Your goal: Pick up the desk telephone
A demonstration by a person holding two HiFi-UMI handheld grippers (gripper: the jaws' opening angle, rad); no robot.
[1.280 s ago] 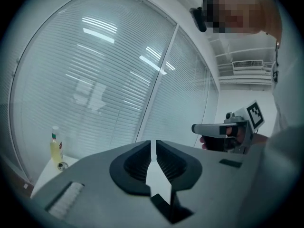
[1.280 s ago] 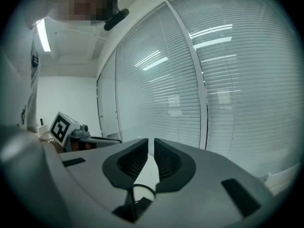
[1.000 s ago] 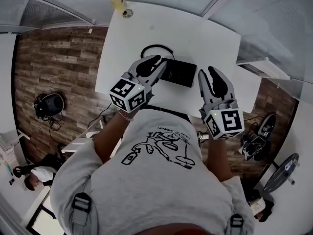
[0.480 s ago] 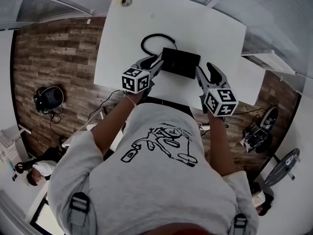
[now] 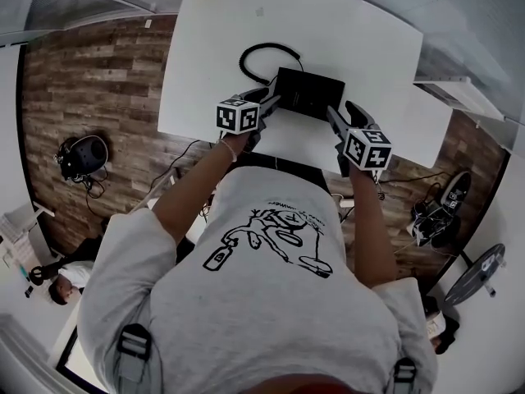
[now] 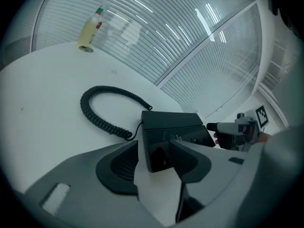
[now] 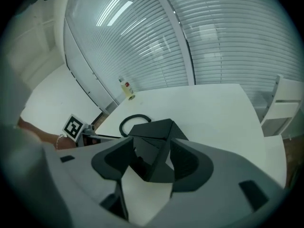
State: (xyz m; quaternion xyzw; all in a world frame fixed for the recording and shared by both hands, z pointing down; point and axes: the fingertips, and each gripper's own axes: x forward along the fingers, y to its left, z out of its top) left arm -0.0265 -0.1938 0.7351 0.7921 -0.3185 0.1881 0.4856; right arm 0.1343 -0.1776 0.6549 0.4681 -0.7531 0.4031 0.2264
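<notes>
Head view: above the person, facing steeply down on the surface (image 5: 221, 48). Left gripper view: low and close at the left near end of the desk telephone (image 6: 171, 127), facing far and right. Right gripper view: close at its right near corner, facing far and left. All three share the telephone and coiled cord (image 6: 98, 121).

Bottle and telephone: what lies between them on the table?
Bare table, then the coiled cord beside the telephone; the left gripper view shows it.

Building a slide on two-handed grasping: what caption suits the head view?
Left claw and right claw, jaws opening, each straddle a near corner of the black desk telephone on the white table.
</notes>
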